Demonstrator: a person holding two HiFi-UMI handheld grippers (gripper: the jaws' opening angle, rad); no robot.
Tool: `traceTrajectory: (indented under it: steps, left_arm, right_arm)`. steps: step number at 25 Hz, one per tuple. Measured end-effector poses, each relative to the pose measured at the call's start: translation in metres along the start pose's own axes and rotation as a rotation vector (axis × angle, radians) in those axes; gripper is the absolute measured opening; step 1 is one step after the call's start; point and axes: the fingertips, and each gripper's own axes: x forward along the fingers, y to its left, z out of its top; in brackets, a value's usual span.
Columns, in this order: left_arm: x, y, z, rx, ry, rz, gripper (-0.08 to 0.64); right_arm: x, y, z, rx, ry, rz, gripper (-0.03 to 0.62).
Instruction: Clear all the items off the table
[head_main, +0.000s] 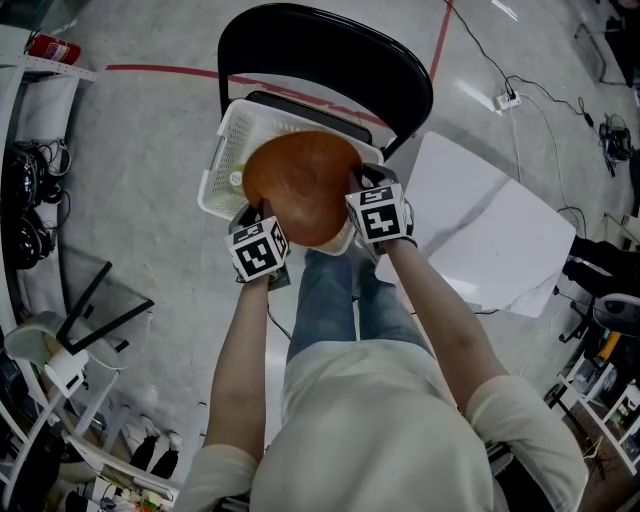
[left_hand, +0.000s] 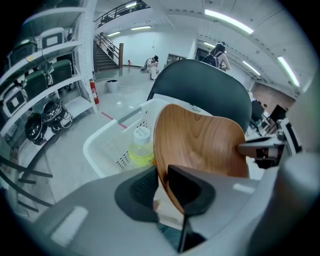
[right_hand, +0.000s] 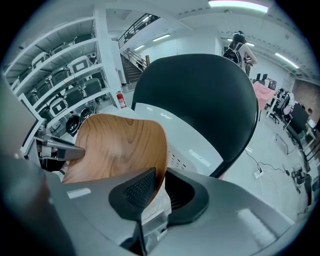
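Hovering over the white basket on the seat of the black chair, the wooden tray hangs between both grippers, tilted, with its hollow side facing up toward the head view. The left gripper has the tray's near-left rim between its jaws, which are closed on the wood as far as its own view shows. The right gripper has its jaws closed firmly on the opposite rim. Something pale sits just under the wood in both grips, and I cannot tell what it is. A bottle of yellow-green drink already lies inside the basket, beside the tray's far edge, so at least one item looks to be put away. The tray is clear of the white tabletop, which stands well to the right of the chair, and the part of that tabletop in the head view carries nothing I can make out. By my reading the task is well along: the tray seems to be among the last things, and what is left is to lower it into the basket beside or over the bottle and let go with both sides. Whether the tray will lie flat in the basket or rest across its rim is unclear from here.
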Motion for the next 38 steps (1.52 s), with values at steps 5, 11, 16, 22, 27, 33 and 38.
traceTrajectory:
  steps: [5,11,16,22,27,33,38]
  left_arm:
    - [0.002,-0.006,-0.001,0.023,0.011,-0.024,0.101]
    - [0.002,-0.014,0.001,0.039,-0.001,-0.043,0.176]
    - [-0.003,-0.025,-0.004,0.081,0.011,-0.074,0.170]
    - [-0.017,-0.041,0.000,0.100,-0.017,-0.091,0.149]
    - [-0.033,-0.053,0.012,0.119,-0.069,-0.100,0.114]
    - [-0.053,-0.069,0.023,0.130,-0.107,-0.102,0.055]
    - [-0.066,-0.081,0.025,0.131,-0.117,-0.124,0.028]
  right_arm:
    - [0.002,0.002,0.003,-0.012,-0.008,0.002,0.098]
    - [0.000,0.012,0.005,-0.009,-0.026,0.041,0.167]
    - [-0.005,0.016,0.003,-0.029,-0.024,0.051,0.166]
    - [-0.018,0.019,0.004,-0.032,-0.039,0.053,0.164]
    - [-0.034,0.024,0.004,-0.026,-0.056,0.054,0.129]
    - [-0.059,0.024,0.010,-0.069,-0.100,0.024,0.050]
    - [-0.078,0.029,0.009,-0.097,-0.102,0.025,0.000]
